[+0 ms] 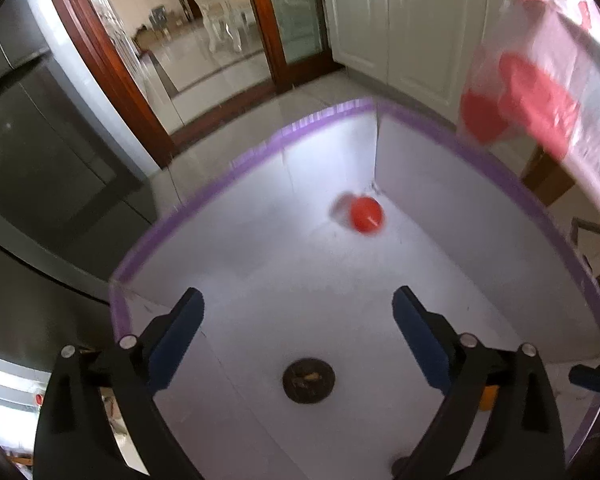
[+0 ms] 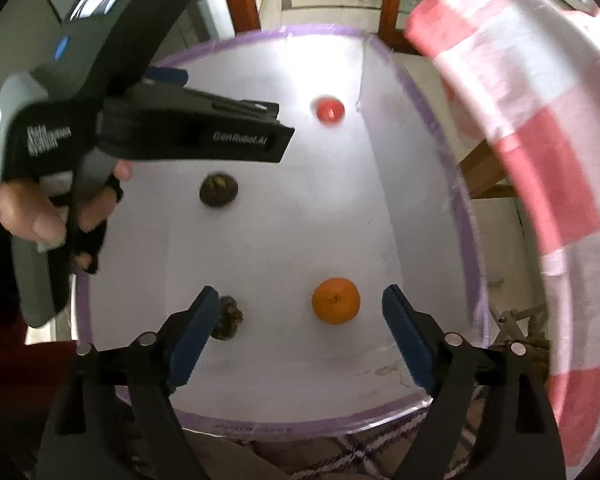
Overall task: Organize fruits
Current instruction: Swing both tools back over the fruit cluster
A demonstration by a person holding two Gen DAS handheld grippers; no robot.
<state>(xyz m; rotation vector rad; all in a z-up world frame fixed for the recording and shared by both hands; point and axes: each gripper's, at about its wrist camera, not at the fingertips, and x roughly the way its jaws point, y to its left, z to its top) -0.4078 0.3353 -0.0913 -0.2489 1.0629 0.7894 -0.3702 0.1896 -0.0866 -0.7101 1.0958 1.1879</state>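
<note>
Seen from above: left gripper (image 1: 298, 312) and right gripper (image 2: 296, 314) both spread apart and empty over a white, purple-edged bench (image 2: 332, 216), probably readying a pick among scattered fruit, with orange (image 2: 335, 301) lying between the right fingers.

Behind the white worktop (image 1: 260, 280) with purple edging there's a wood-framed glass door (image 1: 204, 40), white cabinets (image 1: 400, 20) to its right, and a dark fridge (image 1: 40, 140) to its left.
</note>
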